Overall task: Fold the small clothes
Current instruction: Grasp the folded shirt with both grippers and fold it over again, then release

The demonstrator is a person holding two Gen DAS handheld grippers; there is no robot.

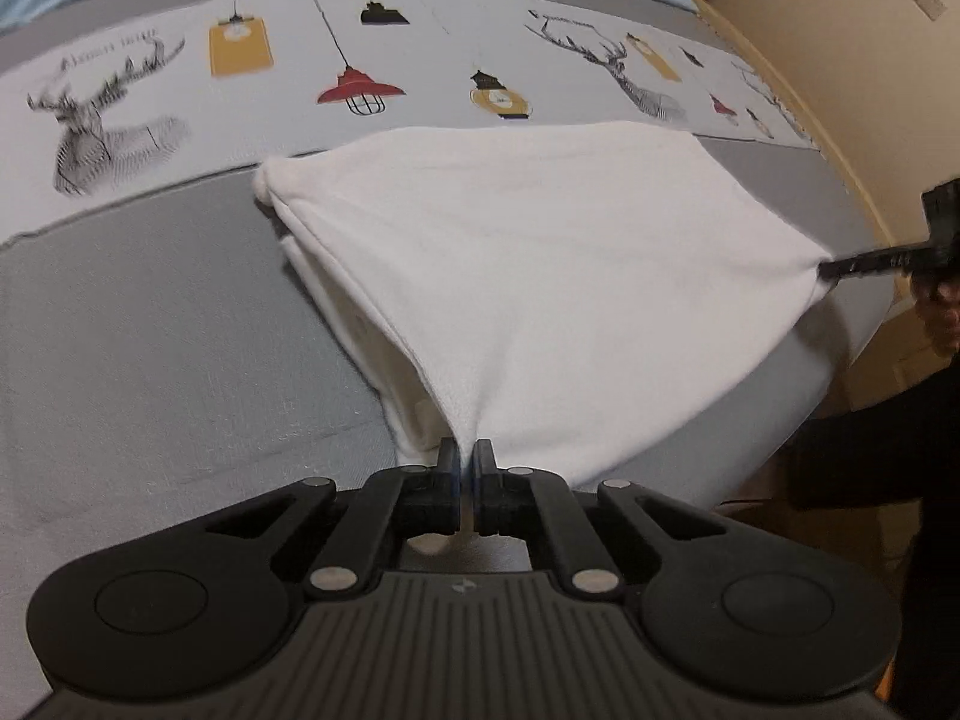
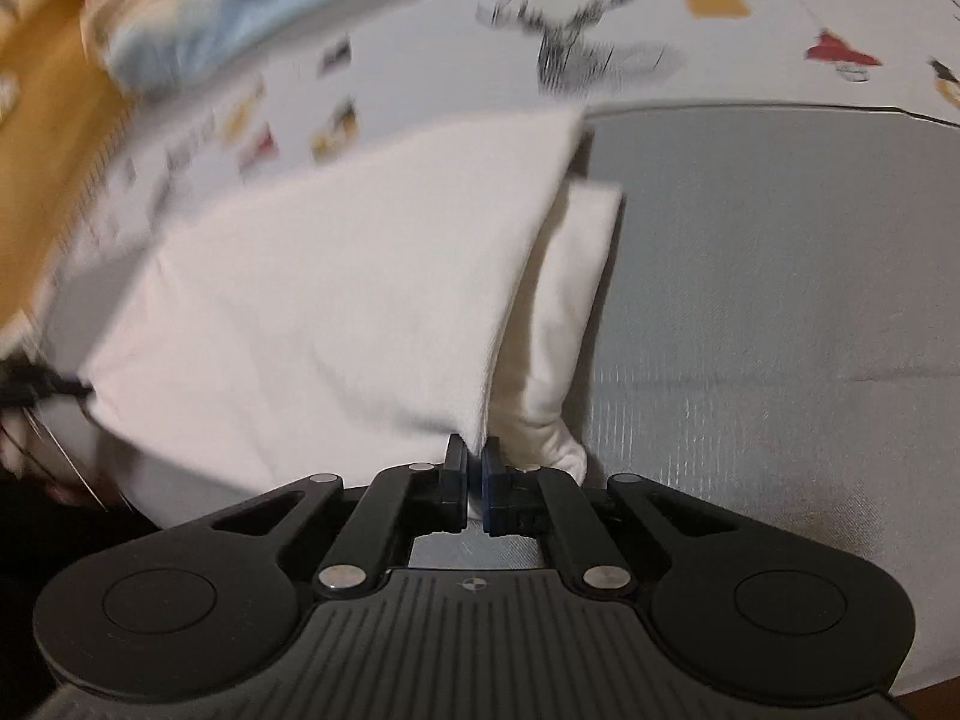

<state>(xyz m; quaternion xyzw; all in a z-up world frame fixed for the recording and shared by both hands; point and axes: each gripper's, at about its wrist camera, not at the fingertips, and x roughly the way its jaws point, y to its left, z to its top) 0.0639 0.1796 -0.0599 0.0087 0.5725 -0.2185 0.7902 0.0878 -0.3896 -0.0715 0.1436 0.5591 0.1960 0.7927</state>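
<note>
A white garment lies partly folded on a grey bed cover, its upper layer lifted and stretched taut. My left gripper is shut on the garment's near corner. My right gripper shows at the far right of the left wrist view, pinching the opposite corner. In the right wrist view the right gripper is shut on a corner of the garment, and the left gripper shows blurred at the far left holding the other corner. A lower white layer rests on the cover beneath.
A printed band with deer and lamp pictures crosses the bed behind the garment. Light blue bedding is bunched at the back. A tan wall stands at the right, beyond the bed's edge.
</note>
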